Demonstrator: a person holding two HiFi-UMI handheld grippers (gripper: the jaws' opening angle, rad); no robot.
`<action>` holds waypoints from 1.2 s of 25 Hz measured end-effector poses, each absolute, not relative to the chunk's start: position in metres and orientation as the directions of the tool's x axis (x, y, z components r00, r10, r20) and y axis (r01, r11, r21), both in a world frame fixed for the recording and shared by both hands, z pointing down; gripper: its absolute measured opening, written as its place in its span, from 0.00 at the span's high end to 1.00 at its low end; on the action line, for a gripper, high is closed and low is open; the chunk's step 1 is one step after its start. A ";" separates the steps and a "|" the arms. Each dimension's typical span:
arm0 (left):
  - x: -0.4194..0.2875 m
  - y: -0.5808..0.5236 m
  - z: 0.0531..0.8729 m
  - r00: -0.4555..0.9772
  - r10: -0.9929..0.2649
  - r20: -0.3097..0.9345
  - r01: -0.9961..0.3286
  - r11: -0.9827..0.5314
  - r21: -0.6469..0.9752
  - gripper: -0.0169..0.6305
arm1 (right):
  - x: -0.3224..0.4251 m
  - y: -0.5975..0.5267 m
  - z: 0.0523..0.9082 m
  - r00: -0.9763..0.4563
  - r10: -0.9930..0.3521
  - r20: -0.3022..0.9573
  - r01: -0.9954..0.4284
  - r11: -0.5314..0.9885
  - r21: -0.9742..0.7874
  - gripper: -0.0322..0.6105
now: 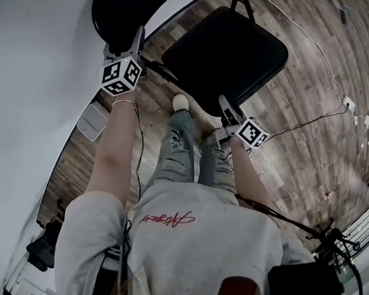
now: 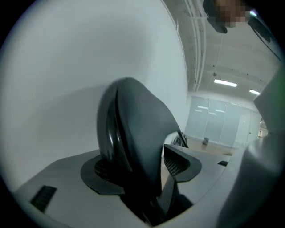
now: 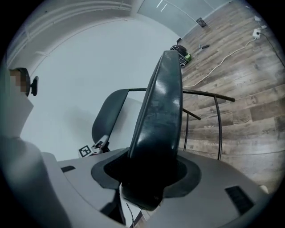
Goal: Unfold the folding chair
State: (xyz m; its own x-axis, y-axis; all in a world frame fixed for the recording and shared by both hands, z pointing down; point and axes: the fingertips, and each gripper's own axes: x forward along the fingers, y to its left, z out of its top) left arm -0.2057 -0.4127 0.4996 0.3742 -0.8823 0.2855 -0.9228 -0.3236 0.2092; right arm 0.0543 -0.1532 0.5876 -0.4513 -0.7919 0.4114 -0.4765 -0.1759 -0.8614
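Observation:
The black folding chair stands in front of me in the head view, its padded seat [image 1: 225,54] out flat and its backrest [image 1: 117,14] against the white wall. My left gripper [image 1: 139,37] reaches up to the backrest. In the left gripper view the jaws [image 2: 138,178] are shut on the backrest's [image 2: 133,133] edge. My right gripper [image 1: 224,104] is at the seat's near edge. Its own view shows the jaws [image 3: 149,178] clamped on the seat's rim [image 3: 160,111], with the backrest [image 3: 109,116] and the thin frame tubes [image 3: 218,116] behind.
A white wall [image 1: 29,60] runs along the left, with wood floor [image 1: 303,55] elsewhere. A cable [image 1: 308,124] leads to a power strip [image 1: 349,104] at right. A pale flat box [image 1: 94,121] lies by the wall. My shoe [image 1: 180,102] is beside the seat. Black stand gear [image 1: 327,241] sits at bottom right.

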 end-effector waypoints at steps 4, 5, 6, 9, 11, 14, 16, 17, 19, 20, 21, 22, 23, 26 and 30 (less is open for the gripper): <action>-0.167 -0.346 0.591 0.419 -0.790 0.447 -0.907 -0.391 0.158 0.48 | 0.073 -0.135 0.607 -0.468 -0.820 0.331 -0.452 -0.099 -0.886 0.63; -0.160 -0.328 0.606 0.399 -0.797 0.454 -0.915 -0.377 0.143 0.48 | 0.076 -0.134 0.610 -0.463 -0.828 0.316 -0.447 -0.090 -0.890 0.63; -0.152 -0.310 0.621 0.363 -0.807 0.466 -0.929 -0.355 0.108 0.48 | 0.079 -0.134 0.613 -0.456 -0.837 0.303 -0.447 -0.079 -0.891 0.62; -0.128 -0.257 0.662 0.241 -0.815 0.526 -0.961 -0.275 0.013 0.47 | 0.089 -0.128 0.627 -0.436 -0.853 0.286 -0.458 -0.063 -0.887 0.61; -0.114 -0.227 0.676 0.198 -0.810 0.551 -0.975 -0.221 0.026 0.47 | 0.095 -0.117 0.640 -0.430 -0.859 0.278 -0.443 -0.068 -0.894 0.60; -0.095 -0.186 0.680 0.156 -0.811 0.564 -0.986 -0.159 0.044 0.48 | 0.107 -0.103 0.649 -0.442 -0.865 0.238 -0.428 -0.030 -0.903 0.60; -0.083 -0.157 0.675 0.149 -0.815 0.560 -0.988 -0.143 0.055 0.49 | 0.113 -0.097 0.648 -0.441 -0.878 0.187 -0.428 0.023 -0.903 0.59; -0.075 -0.142 0.669 0.164 -0.817 0.552 -0.986 -0.157 0.059 0.53 | 0.114 -0.095 0.648 -0.434 -0.886 0.165 -0.426 0.040 -0.904 0.58; -0.052 -0.114 0.654 0.233 -0.822 0.519 -0.970 -0.233 0.067 0.76 | 0.119 -0.088 0.651 -0.418 -0.897 0.142 -0.413 0.048 -0.910 0.58; -0.036 -0.103 0.646 0.282 -0.820 0.498 -0.956 -0.286 0.070 0.86 | 0.122 -0.084 0.654 -0.414 -0.900 0.140 -0.406 0.045 -0.913 0.58; -0.020 -0.094 0.640 0.330 -0.814 0.478 -0.938 -0.338 0.072 0.87 | 0.126 -0.080 0.658 -0.413 -0.900 0.139 -0.401 0.043 -0.915 0.58; -0.004 -0.086 0.636 0.372 -0.804 0.464 -0.920 -0.384 0.072 0.88 | 0.130 -0.075 0.664 -0.415 -0.899 0.138 -0.392 0.040 -0.919 0.58; 0.009 -0.079 0.633 0.407 -0.791 0.456 -0.903 -0.423 0.072 0.88 | 0.135 -0.067 0.671 -0.419 -0.898 0.136 -0.377 0.036 -0.926 0.58; 0.040 -0.061 0.637 0.476 -0.751 0.458 -0.865 -0.494 0.088 0.88 | 0.154 -0.039 0.696 -0.432 -0.893 0.124 -0.322 0.024 -0.946 0.58; 0.072 -0.044 0.652 0.529 -0.711 0.463 -0.830 -0.548 0.106 0.89 | 0.180 -0.006 0.741 -0.422 -0.893 0.153 -0.281 -0.032 -0.959 0.58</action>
State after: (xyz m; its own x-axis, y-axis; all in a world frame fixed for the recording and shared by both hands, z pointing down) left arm 0.0720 -0.0443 0.6515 0.5293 -0.7112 0.4626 -0.8296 -0.5482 0.1062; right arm 0.1802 -0.0056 0.7413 -0.4221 -0.8935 0.1534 -0.2810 -0.0320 -0.9592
